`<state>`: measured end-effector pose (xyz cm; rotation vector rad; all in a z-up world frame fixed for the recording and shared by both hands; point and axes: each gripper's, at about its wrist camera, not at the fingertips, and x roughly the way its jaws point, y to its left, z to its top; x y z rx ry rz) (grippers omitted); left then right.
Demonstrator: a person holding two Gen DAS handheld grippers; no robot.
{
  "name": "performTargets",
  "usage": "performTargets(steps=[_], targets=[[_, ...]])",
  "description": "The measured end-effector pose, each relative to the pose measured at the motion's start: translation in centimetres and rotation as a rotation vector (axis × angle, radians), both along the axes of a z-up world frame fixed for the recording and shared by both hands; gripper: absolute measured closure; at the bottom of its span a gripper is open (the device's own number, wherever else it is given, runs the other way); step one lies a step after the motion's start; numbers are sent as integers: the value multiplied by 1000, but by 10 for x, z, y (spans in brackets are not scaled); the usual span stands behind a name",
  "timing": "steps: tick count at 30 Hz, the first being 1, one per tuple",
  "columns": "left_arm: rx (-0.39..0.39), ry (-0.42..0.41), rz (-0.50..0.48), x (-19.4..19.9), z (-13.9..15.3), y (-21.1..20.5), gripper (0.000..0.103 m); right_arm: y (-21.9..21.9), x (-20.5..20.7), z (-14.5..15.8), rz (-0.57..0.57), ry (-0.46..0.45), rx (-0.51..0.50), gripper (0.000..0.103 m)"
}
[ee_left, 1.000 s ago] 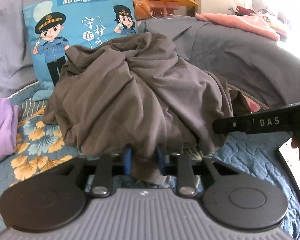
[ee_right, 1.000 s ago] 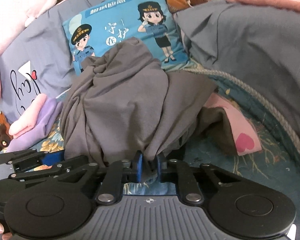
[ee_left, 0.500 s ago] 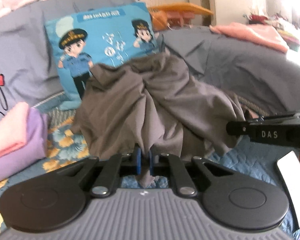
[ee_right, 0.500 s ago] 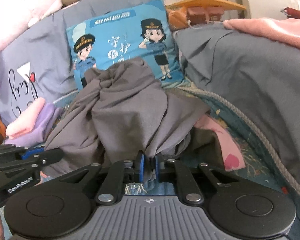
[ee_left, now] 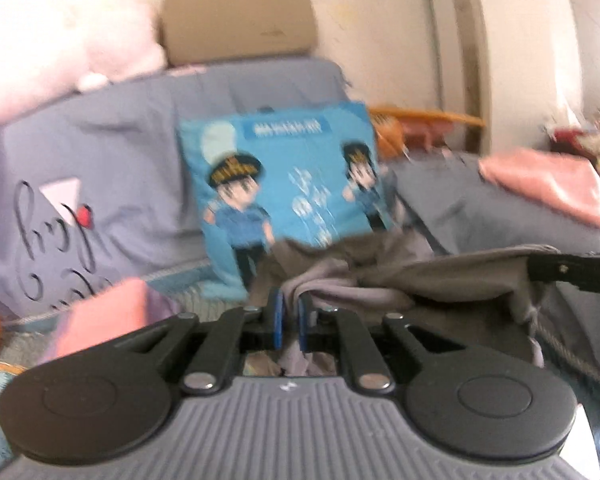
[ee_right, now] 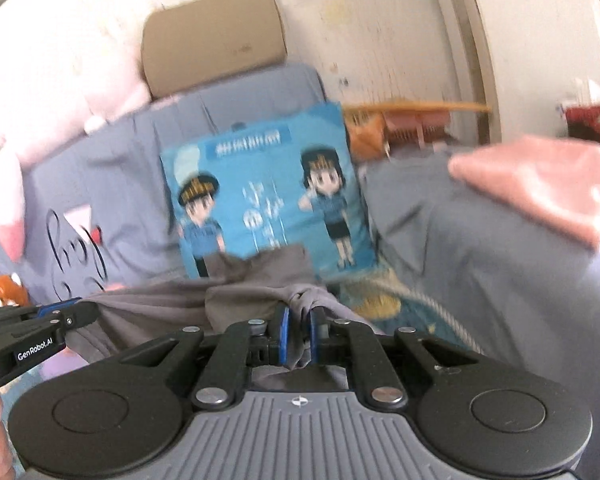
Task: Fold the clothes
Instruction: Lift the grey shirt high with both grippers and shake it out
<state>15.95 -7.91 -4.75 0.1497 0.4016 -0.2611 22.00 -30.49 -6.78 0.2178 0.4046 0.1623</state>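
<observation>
A grey garment (ee_left: 440, 276) hangs lifted above the bed, stretched between both grippers. My left gripper (ee_left: 289, 312) is shut on one bunched edge of the grey garment, with cloth pinched between its blue pads. In the right wrist view my right gripper (ee_right: 300, 320) is shut on another edge of the grey garment (ee_right: 252, 292), and fabric droops below its jaws. The other gripper shows in each view: the right one at the right edge (ee_left: 572, 276), the left one at the left edge (ee_right: 40, 320). Both views are blurred.
A blue cartoon police pillow (ee_left: 284, 196) leans on a grey lettered cushion (ee_left: 100, 200) behind the garment. Folded pink and purple clothes (ee_left: 104, 320) lie at left. A grey duvet (ee_right: 480, 260) with a pink cloth (ee_right: 540, 184) rises at right. A beige headboard (ee_right: 212, 36) is at the wall.
Both grippers have risen with the grey garment, lifting it off the bed from a heap into a stretched span. The views now look higher, at the headboard and wall.
</observation>
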Motion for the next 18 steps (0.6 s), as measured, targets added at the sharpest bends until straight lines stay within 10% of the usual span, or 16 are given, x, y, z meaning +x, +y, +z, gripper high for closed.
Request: performTargets(steps=[18], targets=[[-12,-198,260,-52,203,141,95,20,-48,189,60,-231,-4,94]])
